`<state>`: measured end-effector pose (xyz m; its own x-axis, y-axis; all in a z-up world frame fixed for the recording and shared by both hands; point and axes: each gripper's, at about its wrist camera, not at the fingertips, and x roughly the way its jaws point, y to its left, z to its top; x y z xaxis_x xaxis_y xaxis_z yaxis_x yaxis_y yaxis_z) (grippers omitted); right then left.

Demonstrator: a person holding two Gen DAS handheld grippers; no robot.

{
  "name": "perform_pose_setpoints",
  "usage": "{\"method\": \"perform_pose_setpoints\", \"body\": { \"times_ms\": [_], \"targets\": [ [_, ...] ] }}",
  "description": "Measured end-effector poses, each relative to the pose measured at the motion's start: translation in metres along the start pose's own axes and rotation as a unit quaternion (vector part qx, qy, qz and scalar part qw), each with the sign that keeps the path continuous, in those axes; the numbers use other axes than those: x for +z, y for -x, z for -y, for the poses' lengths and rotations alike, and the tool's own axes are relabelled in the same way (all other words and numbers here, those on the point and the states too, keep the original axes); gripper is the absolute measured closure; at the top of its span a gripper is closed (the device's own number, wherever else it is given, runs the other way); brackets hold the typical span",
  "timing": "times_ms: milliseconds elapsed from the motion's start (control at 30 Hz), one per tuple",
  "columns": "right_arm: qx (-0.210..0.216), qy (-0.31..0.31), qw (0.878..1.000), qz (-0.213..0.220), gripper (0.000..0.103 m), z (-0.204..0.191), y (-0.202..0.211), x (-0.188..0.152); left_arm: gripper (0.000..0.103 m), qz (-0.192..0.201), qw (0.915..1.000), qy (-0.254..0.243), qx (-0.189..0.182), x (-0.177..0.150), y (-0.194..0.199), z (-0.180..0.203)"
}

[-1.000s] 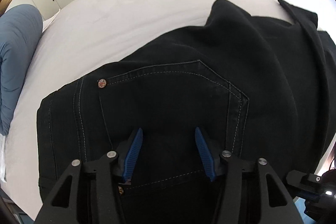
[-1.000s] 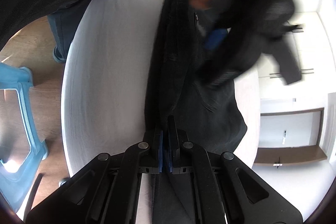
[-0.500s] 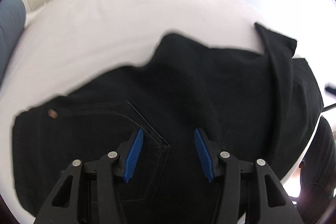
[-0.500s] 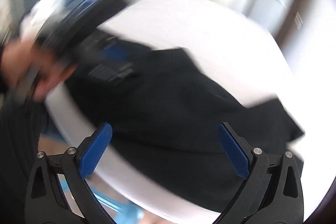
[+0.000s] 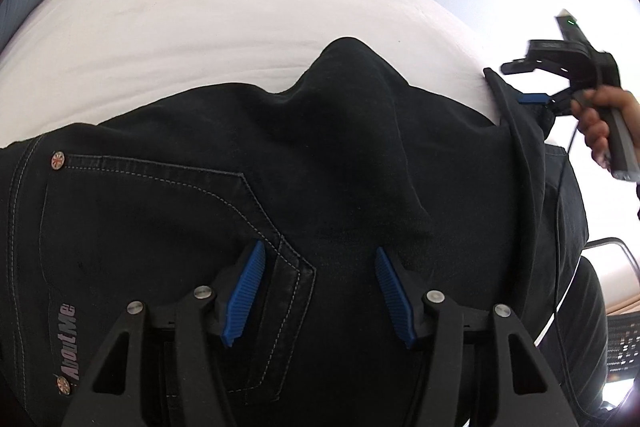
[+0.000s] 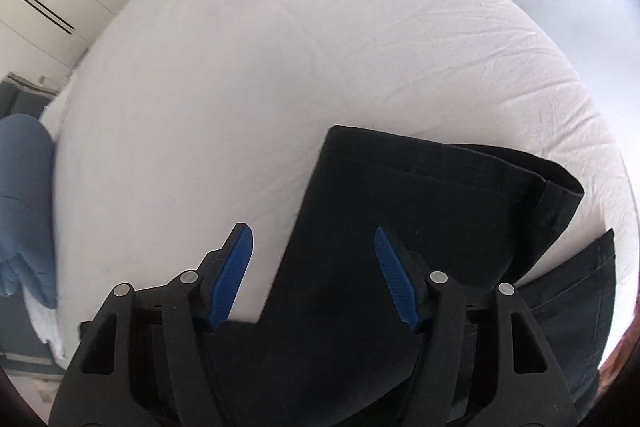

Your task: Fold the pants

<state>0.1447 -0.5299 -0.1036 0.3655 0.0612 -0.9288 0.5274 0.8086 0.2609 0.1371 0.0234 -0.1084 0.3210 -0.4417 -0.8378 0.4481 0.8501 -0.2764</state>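
Pants (image 5: 320, 187) lay on the bed (image 5: 224, 11), legs doubled over the seat; left gripper (image 5: 316, 291), fingers apart, hovered by the pocket (image 5: 160, 227), right gripper (image 6: 312, 275), likewise apart, over the hem (image 6: 440, 175), which probably needed squaring before another fold.

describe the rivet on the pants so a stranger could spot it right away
Start at the white bed, where the black pants lie spread out. Follow the back pocket's pale stitching to its upper left corner: the rivet there is a small round metal stud with a flag-like cross pattern, shiny against dark denim.
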Motion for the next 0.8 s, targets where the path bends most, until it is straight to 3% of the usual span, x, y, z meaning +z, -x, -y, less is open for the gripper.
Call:
{"method": "perform_pose_setpoints", "body": {
  "times_ms": [300,367,400,433,467,500,567,800],
  "targets": [
    [-0.112,0.008,0.993,-0.042,0.039,-0.025,-0.048,0.021,0.045,0.011,0.9993,-0.024,0.026,0.001,-0.004,0.016],
    [-0.126,0.025,0.991,-0.038,0.044,-0.033,-0.051,0.026,0.045,0.012,0.9993,-0.024,0.026,0.001,-0.004,0.015],
    [-0.125,0.029,0.991,-0.036,0.050,-0.035,-0.050,0.028,0.045,0.012,0.9993,-0.024,0.027,0.001,-0.004,0.016],
    [-0.122,0.031,0.991,-0.036,0.069,-0.036,-0.049,0.029,0.045,0.013,0.9992,-0.025,0.027,0.002,-0.009,0.021],
    [-0.117,0.032,0.992,-0.037,0.080,-0.035,-0.047,0.030,0.045,0.013,0.9992,-0.024,0.028,0.002,-0.010,0.021],
    [-0.108,0.028,0.993,-0.035,0.083,-0.033,-0.043,0.030,0.045,0.013,0.9992,-0.024,0.028,0.000,-0.008,0.019],
    [-0.093,0.019,0.995,-0.028,0.098,-0.025,-0.034,0.028,0.045,0.013,0.9991,-0.025,0.030,-0.001,-0.005,0.018],
    [-0.021,-0.022,0.998,0.051,0.102,0.042,0.042,0.012,0.045,0.004,0.9991,-0.020,0.037,0.002,-0.008,0.022]
  ]
}}
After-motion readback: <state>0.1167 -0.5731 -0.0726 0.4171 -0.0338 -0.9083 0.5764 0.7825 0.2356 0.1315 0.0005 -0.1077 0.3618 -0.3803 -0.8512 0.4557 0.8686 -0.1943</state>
